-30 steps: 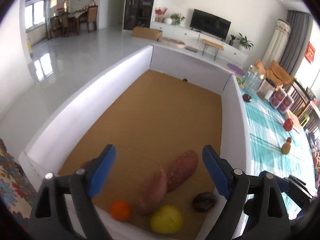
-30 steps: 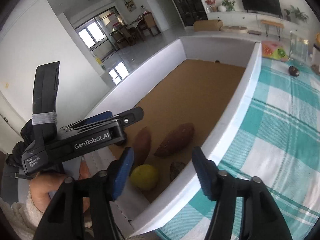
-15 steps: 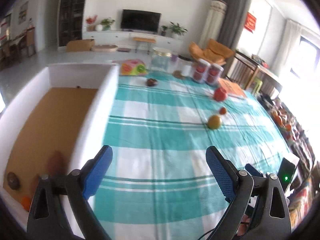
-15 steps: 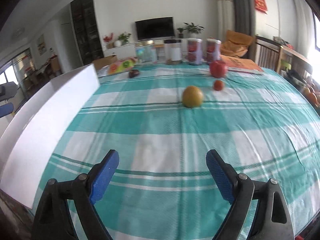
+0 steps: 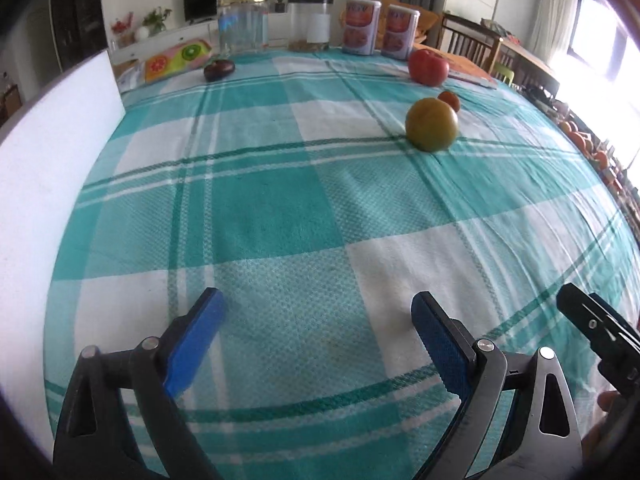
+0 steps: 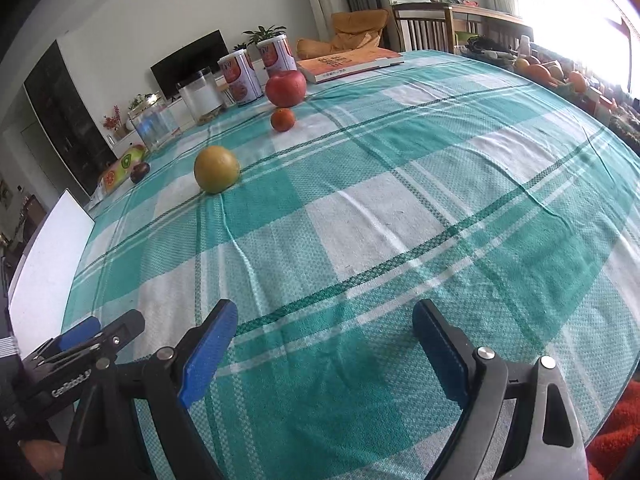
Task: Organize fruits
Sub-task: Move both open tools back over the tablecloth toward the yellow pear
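Observation:
On the teal checked tablecloth (image 5: 280,208) lie a yellow-green round fruit (image 5: 431,124) (image 6: 216,169), a small orange fruit (image 5: 449,100) (image 6: 283,119), a red apple (image 5: 428,67) (image 6: 286,88) and a dark purple fruit (image 5: 218,69) (image 6: 140,171). The white box wall (image 5: 44,184) (image 6: 48,256) stands at the left. My left gripper (image 5: 318,312) is open and empty low over the cloth, far short of the fruits. My right gripper (image 6: 324,320) is open and empty beside it. The left gripper's body shows in the right wrist view (image 6: 76,356).
At the table's far edge stand a glass jar (image 5: 242,22), a clear container (image 5: 309,24), two red-labelled cans (image 5: 378,28) and a fruit-print packet (image 5: 176,58). An orange book (image 6: 348,64) lies behind the apple. More fruit is piled at the far right (image 6: 552,72).
Both grippers swung right, away from the box holding sweet potatoes and fruit, and dropped low over the tablecloth. The loose fruits are now closer ahead. Both stayed open.

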Tool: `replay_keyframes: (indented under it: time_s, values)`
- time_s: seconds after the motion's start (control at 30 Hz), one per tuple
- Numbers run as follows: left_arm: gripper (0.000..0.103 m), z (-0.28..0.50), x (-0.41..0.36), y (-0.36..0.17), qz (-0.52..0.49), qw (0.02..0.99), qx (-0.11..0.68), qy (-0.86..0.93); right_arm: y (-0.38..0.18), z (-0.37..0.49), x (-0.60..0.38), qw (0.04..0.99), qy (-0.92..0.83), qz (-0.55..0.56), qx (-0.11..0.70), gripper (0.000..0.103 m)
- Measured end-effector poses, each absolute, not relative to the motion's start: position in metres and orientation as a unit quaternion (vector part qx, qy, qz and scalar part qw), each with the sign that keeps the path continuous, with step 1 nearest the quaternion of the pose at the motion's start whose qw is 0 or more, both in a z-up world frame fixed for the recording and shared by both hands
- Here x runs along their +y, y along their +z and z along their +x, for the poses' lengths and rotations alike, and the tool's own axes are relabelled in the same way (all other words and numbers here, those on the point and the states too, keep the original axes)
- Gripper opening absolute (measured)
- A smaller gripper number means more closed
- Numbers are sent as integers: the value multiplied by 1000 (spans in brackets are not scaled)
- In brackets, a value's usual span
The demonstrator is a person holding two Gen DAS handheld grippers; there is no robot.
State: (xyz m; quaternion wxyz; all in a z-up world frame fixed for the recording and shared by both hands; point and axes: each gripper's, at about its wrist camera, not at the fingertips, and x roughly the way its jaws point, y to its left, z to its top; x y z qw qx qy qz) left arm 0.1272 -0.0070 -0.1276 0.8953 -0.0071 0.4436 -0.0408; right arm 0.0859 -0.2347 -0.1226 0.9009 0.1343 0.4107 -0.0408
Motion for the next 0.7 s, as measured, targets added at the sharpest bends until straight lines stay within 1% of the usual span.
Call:
replay_keyframes:
  time_s: [0.17,0.27,0.7]
  values:
    - [97,128,-10,-128,-1,893,448,-41,-126,89,-229,901,-36,124,414,98]
    - [99,131,-14,-131,11,892,451,-39,-127,89,-228,901,-35,122,415,100]
    - [100,132,-13,-131,11,891,452,-38,-127,89,-229,901,-32,125,414,101]
